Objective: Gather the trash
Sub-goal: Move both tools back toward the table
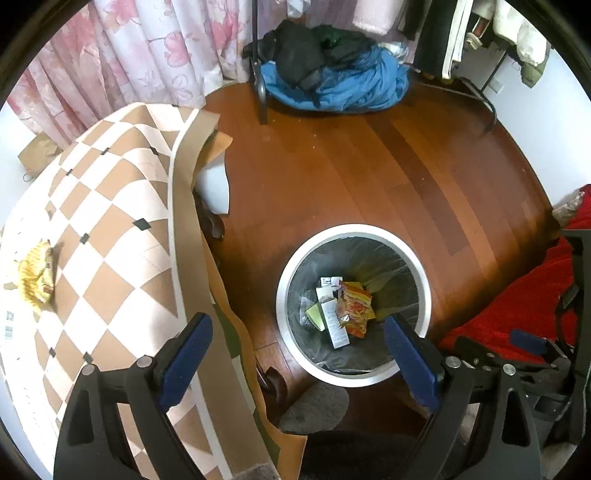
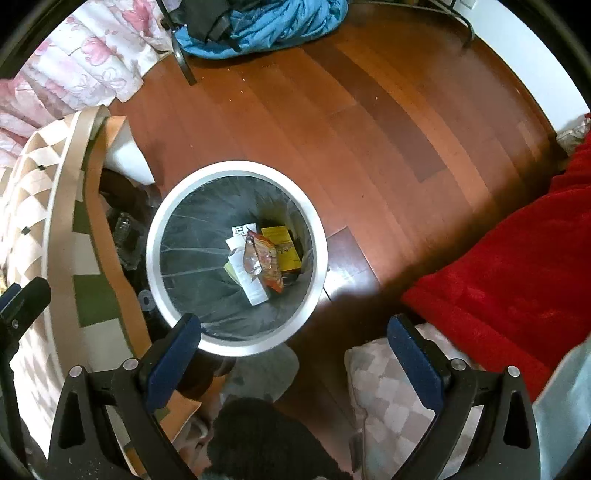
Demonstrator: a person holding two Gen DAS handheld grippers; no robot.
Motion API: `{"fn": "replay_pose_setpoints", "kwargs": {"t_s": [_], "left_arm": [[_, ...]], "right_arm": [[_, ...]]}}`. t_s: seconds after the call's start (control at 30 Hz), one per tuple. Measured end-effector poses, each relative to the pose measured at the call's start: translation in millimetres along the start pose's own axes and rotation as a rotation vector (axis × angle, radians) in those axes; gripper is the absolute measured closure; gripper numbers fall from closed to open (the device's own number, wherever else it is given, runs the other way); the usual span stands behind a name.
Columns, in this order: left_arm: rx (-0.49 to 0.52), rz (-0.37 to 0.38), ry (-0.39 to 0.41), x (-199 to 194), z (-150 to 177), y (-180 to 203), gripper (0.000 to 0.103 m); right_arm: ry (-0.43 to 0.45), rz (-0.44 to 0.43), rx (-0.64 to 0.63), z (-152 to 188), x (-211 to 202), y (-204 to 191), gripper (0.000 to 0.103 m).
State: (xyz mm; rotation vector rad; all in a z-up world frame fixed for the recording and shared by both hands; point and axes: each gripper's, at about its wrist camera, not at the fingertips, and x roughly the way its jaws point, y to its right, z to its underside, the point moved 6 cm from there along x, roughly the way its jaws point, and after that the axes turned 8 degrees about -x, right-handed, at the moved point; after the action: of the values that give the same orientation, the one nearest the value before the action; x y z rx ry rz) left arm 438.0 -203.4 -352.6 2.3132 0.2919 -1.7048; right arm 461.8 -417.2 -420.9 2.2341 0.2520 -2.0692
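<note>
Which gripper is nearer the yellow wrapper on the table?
Left. The left gripper hangs over the table edge, the wrapper to its left; the right gripper is beyond the bin.

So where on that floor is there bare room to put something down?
Bare wood floor lies open between the bin, the blue clothes and the red blanket. It is crowded beside the table, where cloth hangs and clutter sits under it by the bin.
</note>
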Motion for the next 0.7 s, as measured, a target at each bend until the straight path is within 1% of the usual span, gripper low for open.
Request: {"fn": "replay_pose_setpoints", "kwargs": {"t_s": [0.2, 0.4, 0.53, 0.6, 0.7], "left_arm": [[0.000, 0.015, 0.045, -31.6, 1.5, -2.0, 0.008], [-0.003, 0.028, 0.120, -76.9, -0.1, -13.1, 0.008], [-0.021, 0.011, 0.174, -111.4, -1.2, -28.7, 0.008], [-0.033, 0.011, 0.226, -134.3, -4.4, -44.6, 0.008], [-0.066, -0.001, 0.274, -154.0, -8.2, -72.9, 0.008]], "right_arm": [[0.049, -0.006, -0.009, 9.8, -40.7, -8.5, 0.001], [0.130, -0.035, -0.013, 20.0, -97.4, -24.0, 0.001], [0.197, -0.063, -0.022, 24.0, -135.9, -39.8, 0.001], [0.232, -0.081, -0.034, 24.3, -156.3, -52.6, 0.001], [0.266, -0.119, -0.073, 23.0, -182.2, -86.7, 0.001]]}}
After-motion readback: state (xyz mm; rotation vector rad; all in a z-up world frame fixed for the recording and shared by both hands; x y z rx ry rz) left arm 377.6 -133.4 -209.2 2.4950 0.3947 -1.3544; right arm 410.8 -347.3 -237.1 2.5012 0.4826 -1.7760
